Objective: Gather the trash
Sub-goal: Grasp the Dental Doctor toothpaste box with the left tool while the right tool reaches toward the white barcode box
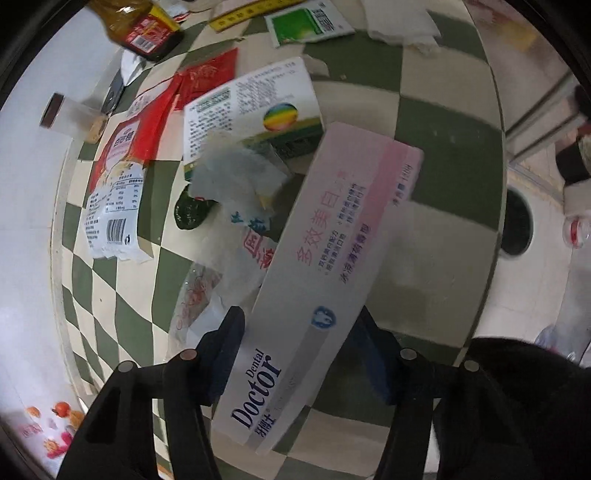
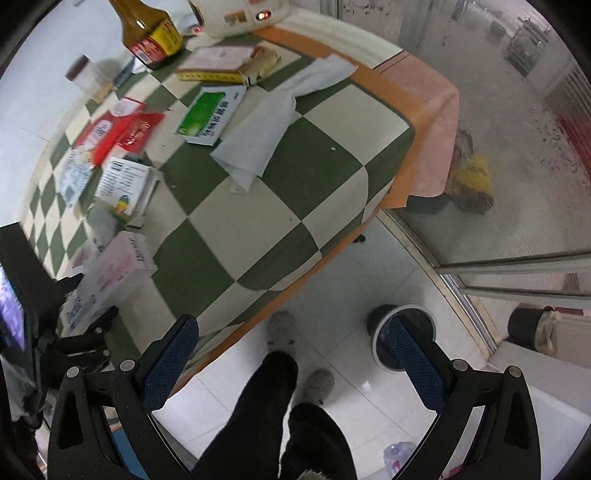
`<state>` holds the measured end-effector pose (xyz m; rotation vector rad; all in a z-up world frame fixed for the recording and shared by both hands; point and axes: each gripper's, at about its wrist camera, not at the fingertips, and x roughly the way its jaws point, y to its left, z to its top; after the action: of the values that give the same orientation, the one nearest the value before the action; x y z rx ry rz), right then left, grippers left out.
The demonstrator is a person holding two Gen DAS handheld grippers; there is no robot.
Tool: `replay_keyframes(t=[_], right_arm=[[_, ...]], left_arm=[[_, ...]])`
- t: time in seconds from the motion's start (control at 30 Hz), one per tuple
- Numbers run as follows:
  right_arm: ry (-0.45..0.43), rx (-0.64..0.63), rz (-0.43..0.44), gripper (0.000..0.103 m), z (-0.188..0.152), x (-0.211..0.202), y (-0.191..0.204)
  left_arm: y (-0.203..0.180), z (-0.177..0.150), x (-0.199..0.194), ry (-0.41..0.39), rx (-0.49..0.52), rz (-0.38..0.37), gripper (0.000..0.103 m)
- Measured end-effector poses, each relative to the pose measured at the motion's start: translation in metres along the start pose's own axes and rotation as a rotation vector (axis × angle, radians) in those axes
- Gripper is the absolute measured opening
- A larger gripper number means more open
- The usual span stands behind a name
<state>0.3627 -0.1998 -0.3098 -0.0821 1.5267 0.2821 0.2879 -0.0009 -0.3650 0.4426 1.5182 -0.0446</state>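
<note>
A long white-and-pink toothpaste box (image 1: 325, 236) marked "Doctor Dental" lies on the green-and-cream checkered table (image 1: 443, 122). My left gripper (image 1: 299, 343) points down over its near end, with a finger against each long side, shut on it. The same box (image 2: 110, 273) shows at the left of the right wrist view. My right gripper (image 2: 291, 323) hangs open over the table's corner and the floor, nothing between its fingers. A round black bin (image 2: 402, 332) with a white rim stands on the floor beyond its right finger.
Litter covers the table: a medicine box (image 1: 258, 110), crumpled tissue (image 1: 236, 170), red packets (image 1: 162, 114), a printed bag (image 1: 114, 206), a green sachet (image 2: 207, 118), white paper (image 2: 266, 136). A brown bottle (image 2: 147, 29) stands at the back. A person's legs and slippers (image 2: 280, 328) are below.
</note>
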Motion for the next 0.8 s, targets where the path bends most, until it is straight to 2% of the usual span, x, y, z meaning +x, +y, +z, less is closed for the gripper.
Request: replay_keyframes(t=[0.1, 0.27, 0.37, 0.47, 0.6, 0.7, 0.77, 0.8], right_arm=[[0.016, -0.043, -0.004, 0.103, 0.014, 0.002, 0.013], [-0.004, -0.151, 0.004, 0.103, 0.050, -0.002, 0.058], [-0.039, -0.253, 0.006, 0.103, 0.073, -0.002, 0.100], [-0.050, -0.413, -0.053, 0.103, 0.090, 0.015, 0.150], [-0.006, -0.679, -0.177, 0.102, 0.095, 0.051, 0.200], [0.013, -0.833, -0.229, 0.101, 0.089, 0.070, 0.222], [0.031, -0.857, -0.249, 0.086, 0.089, 0.079, 0.228], [0.039, -0.833, -0.227, 0.079, 0.092, 0.077, 0.227]], left_arm=[[0.015, -0.012, -0.019, -0.022, -0.145, -0.041, 0.055], [0.066, -0.058, -0.051, -0.046, -0.543, -0.075, 0.055], [0.103, -0.085, -0.042, -0.025, -0.791, -0.049, 0.055], [0.130, -0.100, -0.013, 0.018, -0.957, -0.084, 0.055], [0.134, -0.100, 0.010, 0.050, -0.971, -0.102, 0.055], [0.133, -0.097, 0.025, 0.085, -0.961, -0.123, 0.057], [0.130, -0.098, 0.031, 0.093, -0.981, -0.149, 0.057], [0.129, -0.098, 0.033, 0.093, -0.989, -0.157, 0.057]])
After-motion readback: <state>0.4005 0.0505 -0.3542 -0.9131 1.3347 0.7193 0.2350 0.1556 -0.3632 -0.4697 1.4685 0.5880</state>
